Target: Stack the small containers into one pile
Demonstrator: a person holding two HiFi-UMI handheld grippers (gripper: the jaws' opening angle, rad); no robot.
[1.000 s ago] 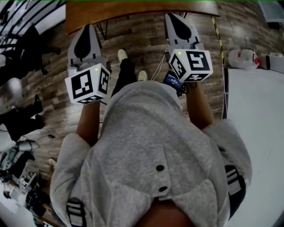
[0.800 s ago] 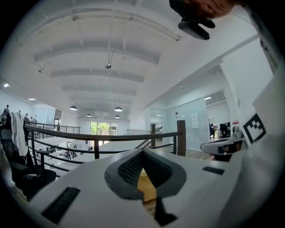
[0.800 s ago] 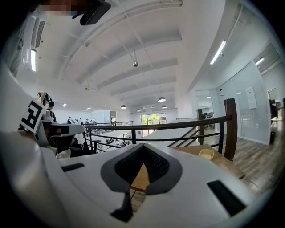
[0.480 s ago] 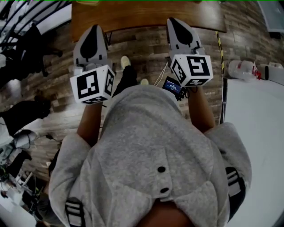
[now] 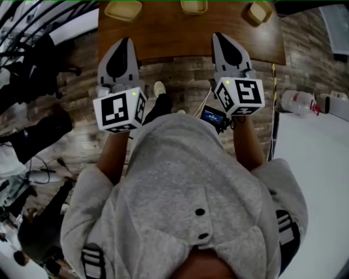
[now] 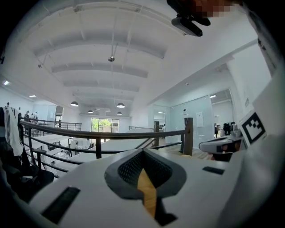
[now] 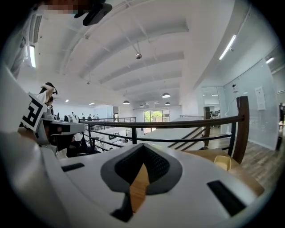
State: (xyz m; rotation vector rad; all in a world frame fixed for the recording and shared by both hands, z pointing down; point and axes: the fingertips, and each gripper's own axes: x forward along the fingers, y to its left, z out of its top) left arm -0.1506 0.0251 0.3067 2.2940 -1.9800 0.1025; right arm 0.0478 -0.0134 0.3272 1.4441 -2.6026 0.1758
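Left gripper [image 5: 123,43]: jaws pressed together, nothing pinched; held out level ahead of the body, tip over the near edge of the table.
Right gripper [image 5: 222,38]: jaws together too, nothing between them; tip at the same near edge, level with its partner.
Table [image 5: 191,35]: wooden top across the upper part of the head view.
Containers: three small yellowish ones further in on the table, at the top edge of the head view: left container [image 5: 123,9], middle container [image 5: 194,6], right container [image 5: 260,11]. Well apart from each other, none stacked. One also shows in the right gripper view, beyond the jaws and off to the right.
Just changed: a second ago only a strip of table at the top of the head view and no containers. Now far more of the top in sight, with all three on it. Both grippers nearer the table, jaws unchanged.
Meaning for the task: approach only, stacking not yet begun, containers untouched.
Next need, as a guess: jaws spread first, then one container lifted and set into another.
Risk: light containers likely to slide if nudged by closed jaws.
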